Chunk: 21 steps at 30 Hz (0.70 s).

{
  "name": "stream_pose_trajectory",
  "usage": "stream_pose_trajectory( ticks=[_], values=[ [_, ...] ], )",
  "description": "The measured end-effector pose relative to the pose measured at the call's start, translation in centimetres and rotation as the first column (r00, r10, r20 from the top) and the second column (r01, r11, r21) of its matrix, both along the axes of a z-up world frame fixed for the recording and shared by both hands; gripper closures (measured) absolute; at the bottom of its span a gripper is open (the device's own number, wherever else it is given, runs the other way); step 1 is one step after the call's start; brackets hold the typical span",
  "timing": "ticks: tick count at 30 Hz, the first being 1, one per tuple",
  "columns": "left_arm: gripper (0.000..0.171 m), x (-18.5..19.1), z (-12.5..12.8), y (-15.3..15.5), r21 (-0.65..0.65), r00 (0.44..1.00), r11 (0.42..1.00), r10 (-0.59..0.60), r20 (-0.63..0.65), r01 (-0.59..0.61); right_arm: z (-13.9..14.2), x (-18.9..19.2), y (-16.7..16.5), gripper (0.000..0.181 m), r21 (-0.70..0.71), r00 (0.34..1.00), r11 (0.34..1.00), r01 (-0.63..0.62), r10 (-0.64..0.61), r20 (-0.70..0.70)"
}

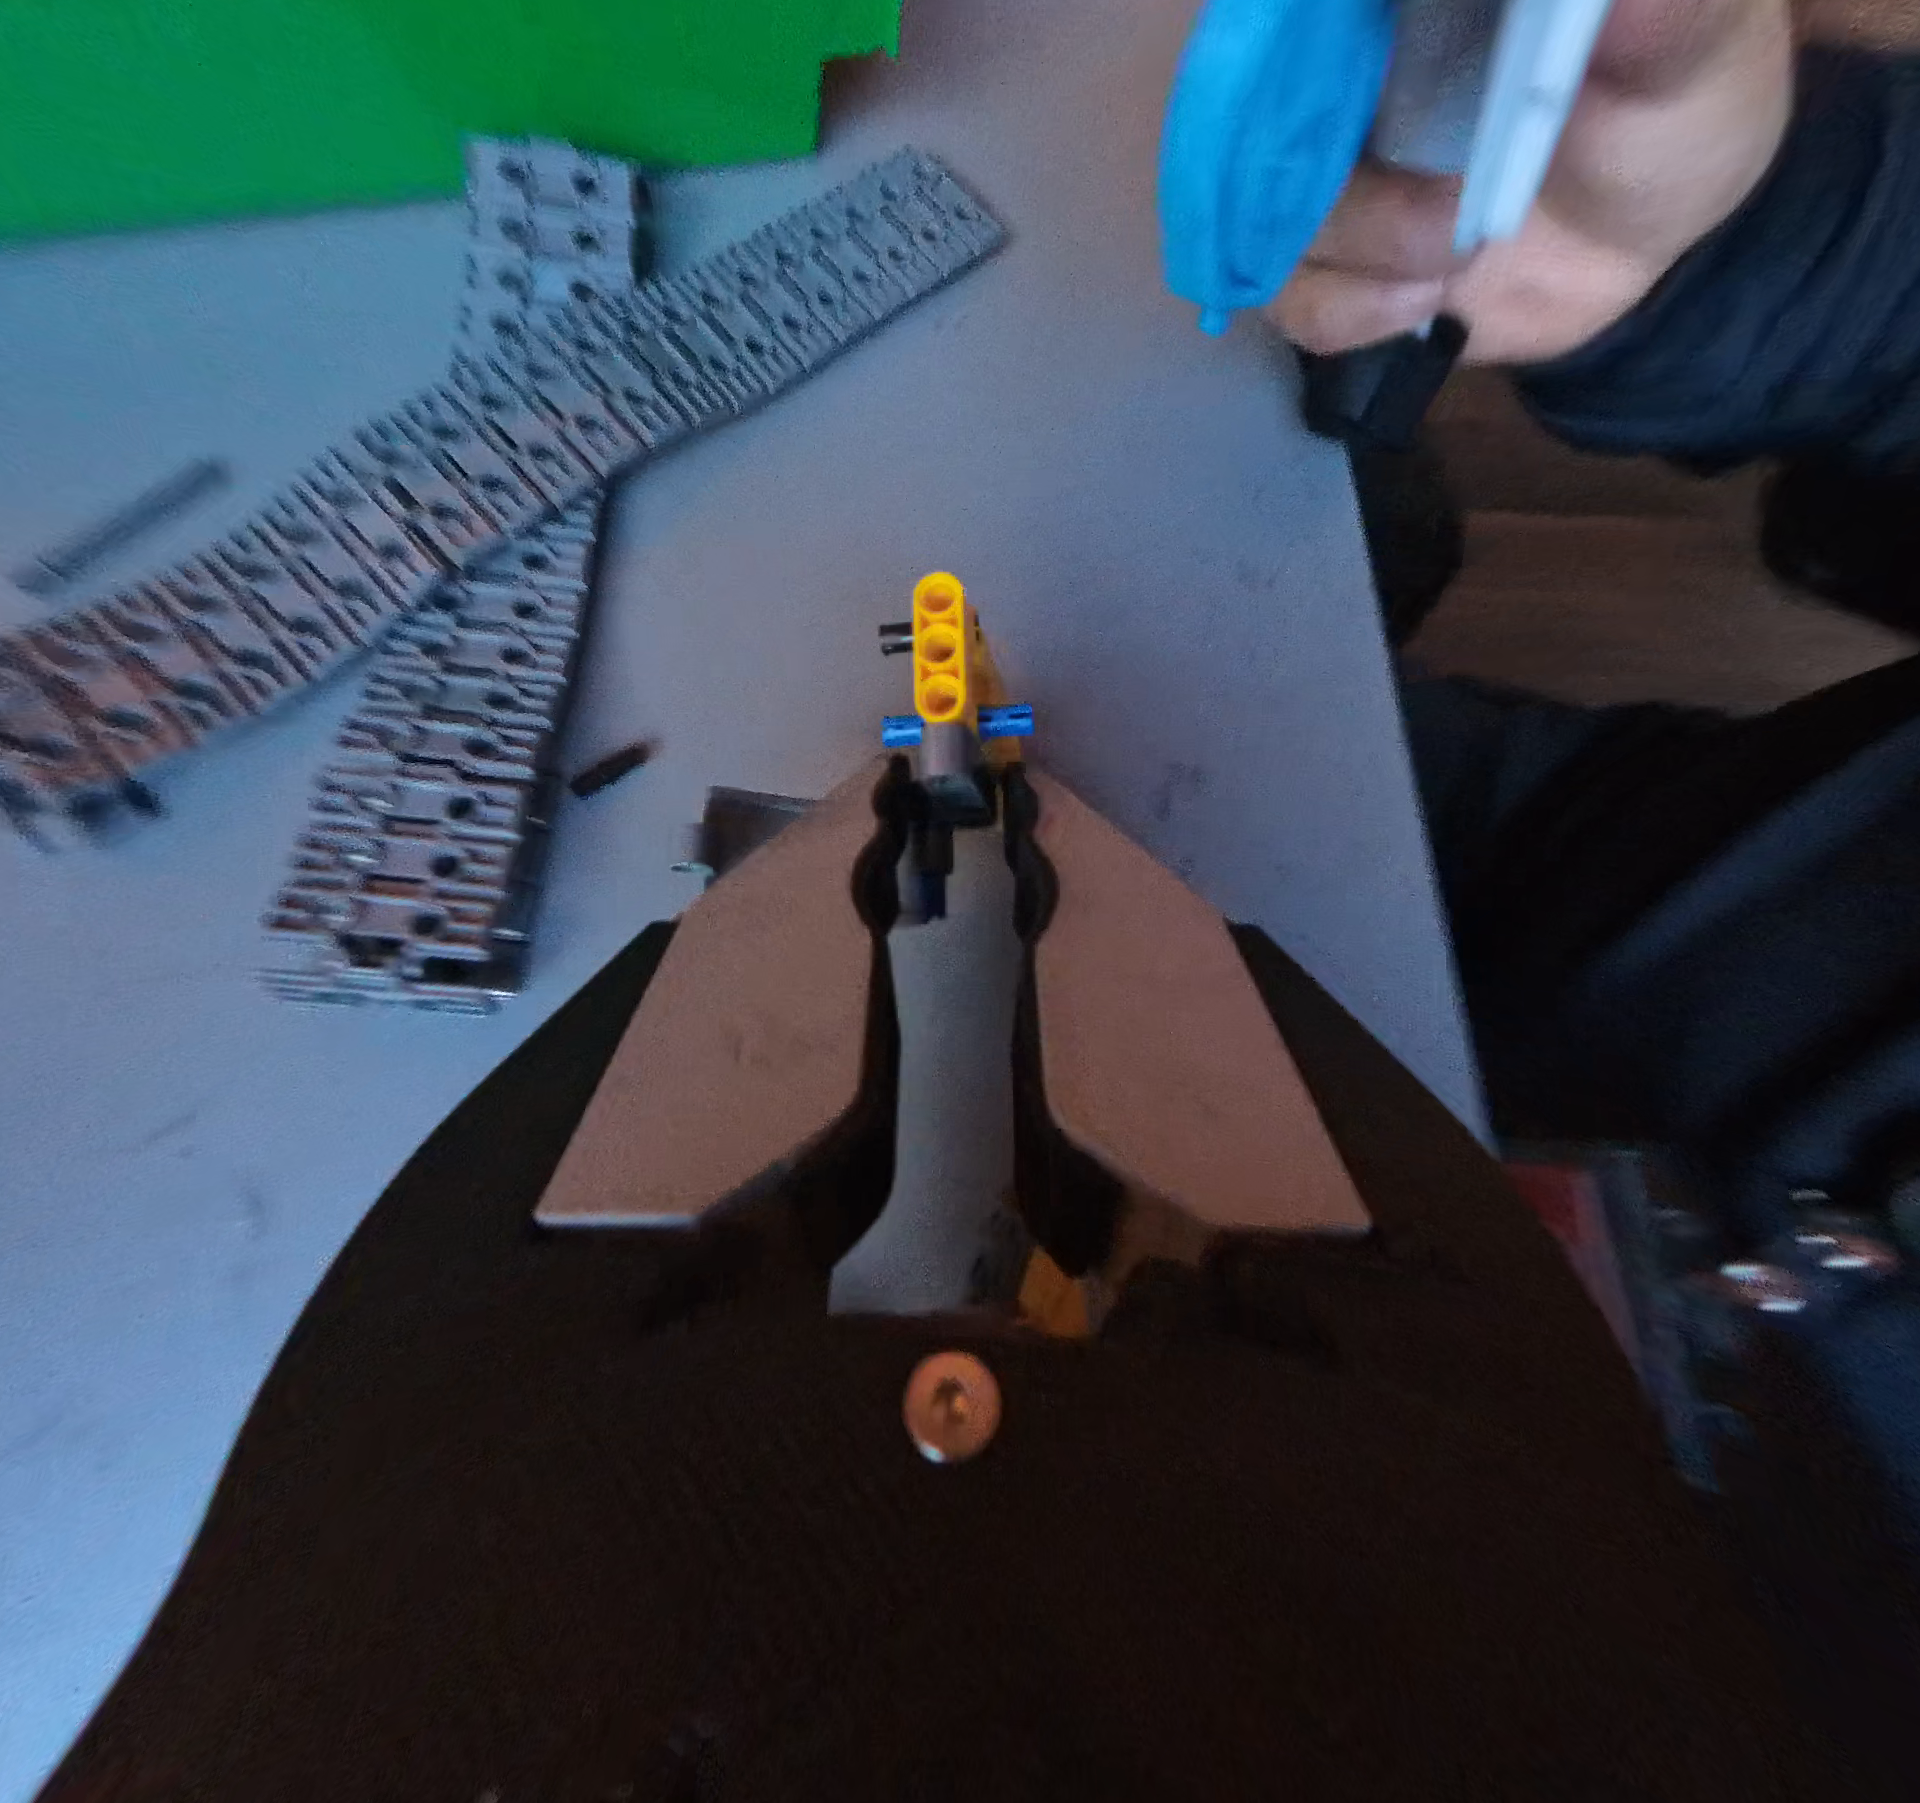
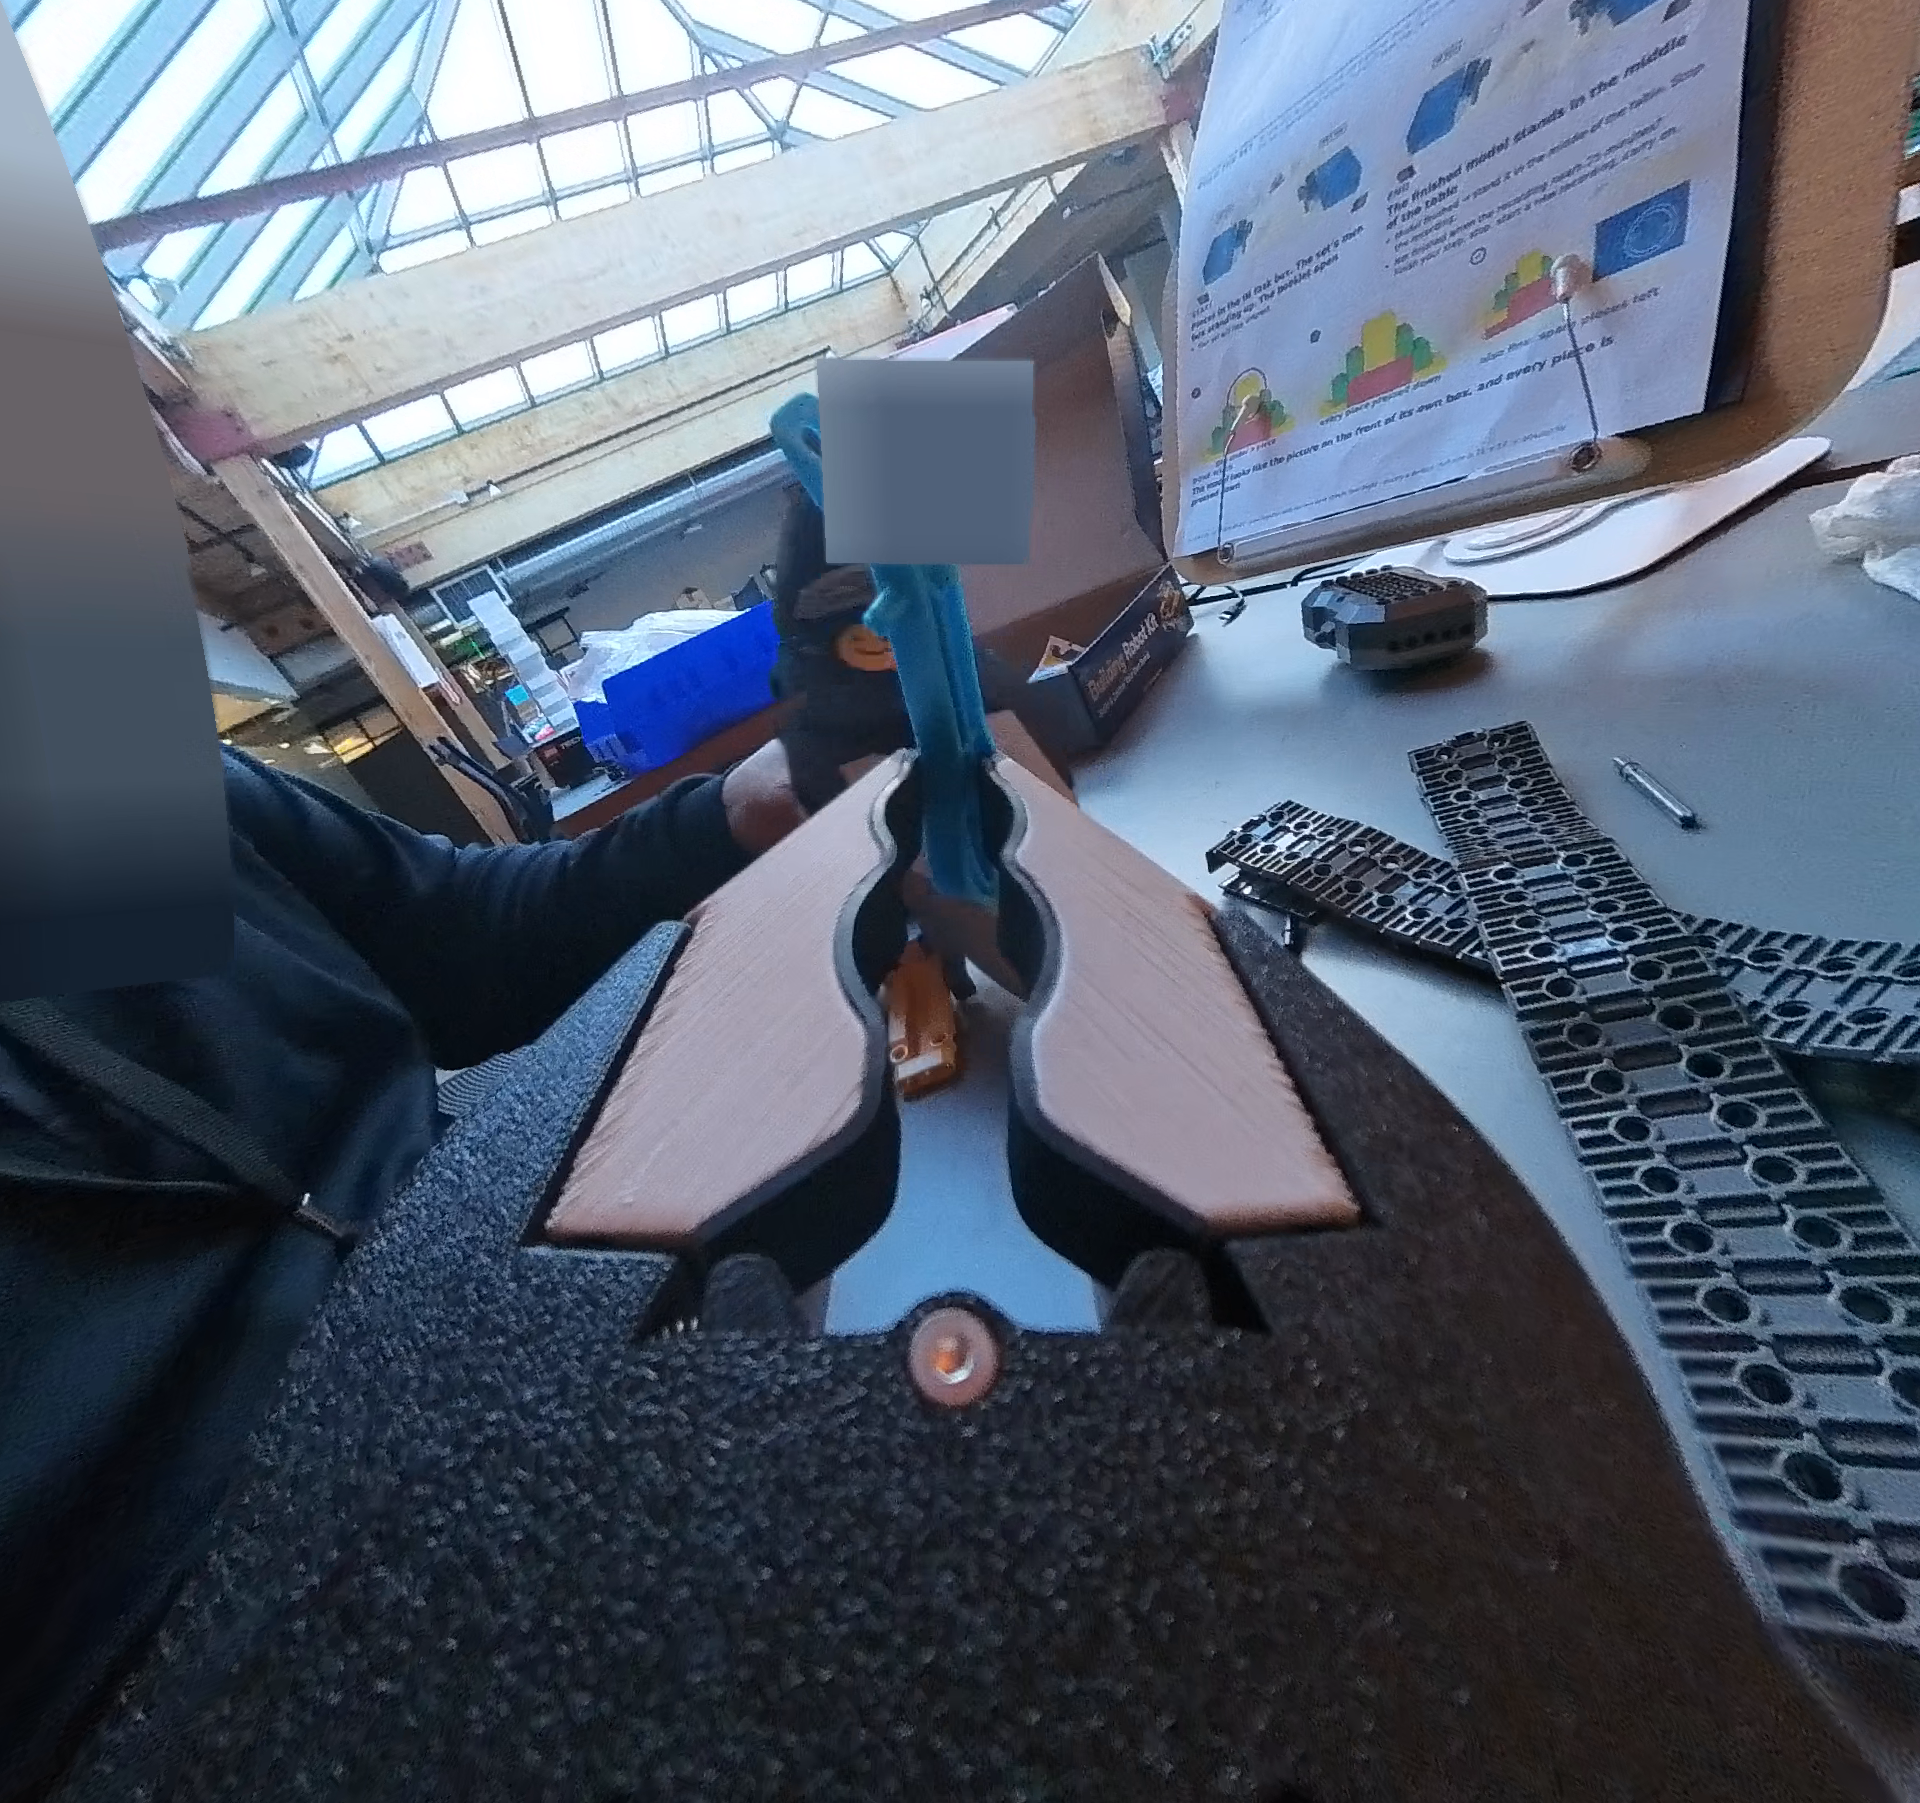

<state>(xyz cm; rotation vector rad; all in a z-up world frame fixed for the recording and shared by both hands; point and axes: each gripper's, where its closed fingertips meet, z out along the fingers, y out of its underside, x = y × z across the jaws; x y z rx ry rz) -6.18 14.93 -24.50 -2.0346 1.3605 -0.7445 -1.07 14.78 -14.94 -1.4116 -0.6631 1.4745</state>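
My left gripper (image 1: 951,789) is shut on the grey base of a small assembly: a yellow three-hole beam (image 1: 938,647) with blue pins (image 1: 1006,720) on both sides. It is held above the grey table (image 1: 1143,506). My right gripper (image 2: 951,774) is shut on a long blue plastic piece (image 2: 930,673) that points up and away. A yellow-orange piece (image 2: 920,1026) shows through the gap between the right fingers. In the left wrist view the blue piece (image 1: 1268,91) is blurred at the top right, beside a person's hand (image 1: 1538,226).
Grey track strips lie crossed on the table (image 1: 499,465) (image 2: 1621,1078). A green box (image 1: 416,39) stands at the back. There is a small black pin (image 1: 613,766), a metal pin (image 2: 1657,792), a dark hub (image 2: 1392,615), a cardboard box (image 2: 1122,673) and an instruction sheet (image 2: 1455,174) on a stand. The table edge (image 1: 1392,714) is close. The tips of one gripper are about 11 centimeters away from the tips of the other.
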Motion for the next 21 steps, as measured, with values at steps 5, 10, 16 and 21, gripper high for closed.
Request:
stream_pose_trajectory(
  ticks=[5, 10, 16, 21],
  values=[
    [0.156, -0.3, 2.3, -0.4, 0.572, 0.989, 0.811, -0.051, -0.141, 0.123, -0.2, -0.1, -0.3, 0.175, -0.045, 0.999, 0.998, -0.037, 0.037, -0.006],
    [0.157, -0.3, 0.1, -1.0, 0.522, 0.975, 0.841, -0.028, -0.219, 0.141, -1.2, -1.0, -0.4, 0.176, -0.119, 0.998, 0.991, -0.058, 0.061, 0.029],
    [0.157, 1.0, 2.1, -4.6, -0.394, 0.983, 0.906, -0.102, 0.154, 0.156, -0.6, -1.3, -0.7, 0.176, -0.055, 0.994, 0.997, -0.045, 0.050, 0.094],
    [0.156, -0.5, -0.3, -4.4, -0.629, 0.985, 0.760, -0.153, 0.074, 0.166, -2.7, -2.2, -0.4, 0.176, -0.077, 0.977, 0.997, -0.020, 0.036, 0.212]
  ],
)
